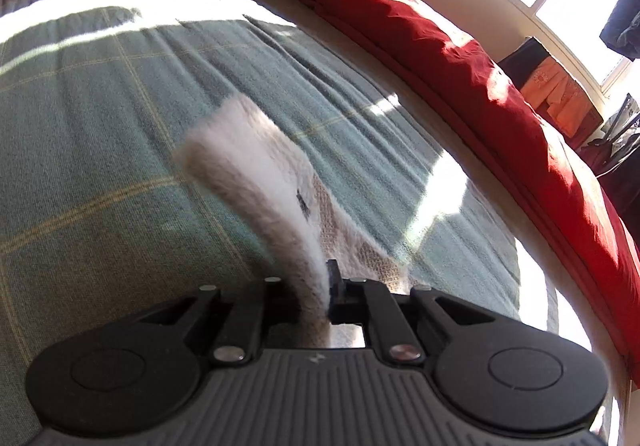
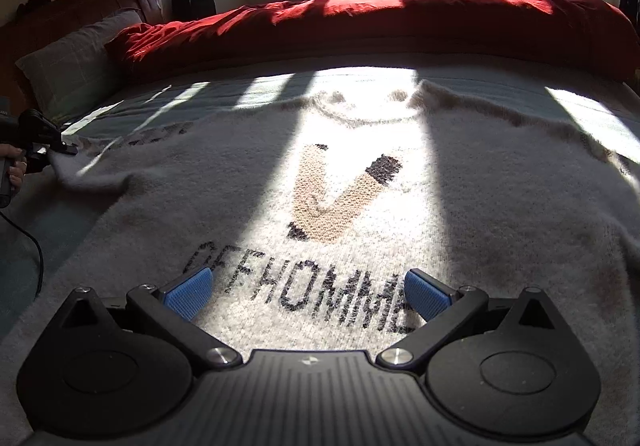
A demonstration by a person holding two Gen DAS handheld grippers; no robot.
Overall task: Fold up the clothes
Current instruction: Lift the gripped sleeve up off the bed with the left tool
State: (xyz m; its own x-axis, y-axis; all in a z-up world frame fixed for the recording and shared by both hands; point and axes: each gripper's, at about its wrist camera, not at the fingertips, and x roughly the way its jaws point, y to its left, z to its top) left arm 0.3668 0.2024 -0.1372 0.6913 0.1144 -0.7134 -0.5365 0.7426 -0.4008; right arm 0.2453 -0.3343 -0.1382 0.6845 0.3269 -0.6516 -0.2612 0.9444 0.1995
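Sweater: spread flat on the bed.
Left gripper: jaws pinching the sweater's sleeve.
Right gripper: jaws spread above the sweater's hem.

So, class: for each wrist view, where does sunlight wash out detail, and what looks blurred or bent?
Left wrist view: the sleeve in the left gripper is motion-blurred; sun glares on the bedspread. Right wrist view: a bright band bleaches the sweater; the fisheye curves the red duvet.
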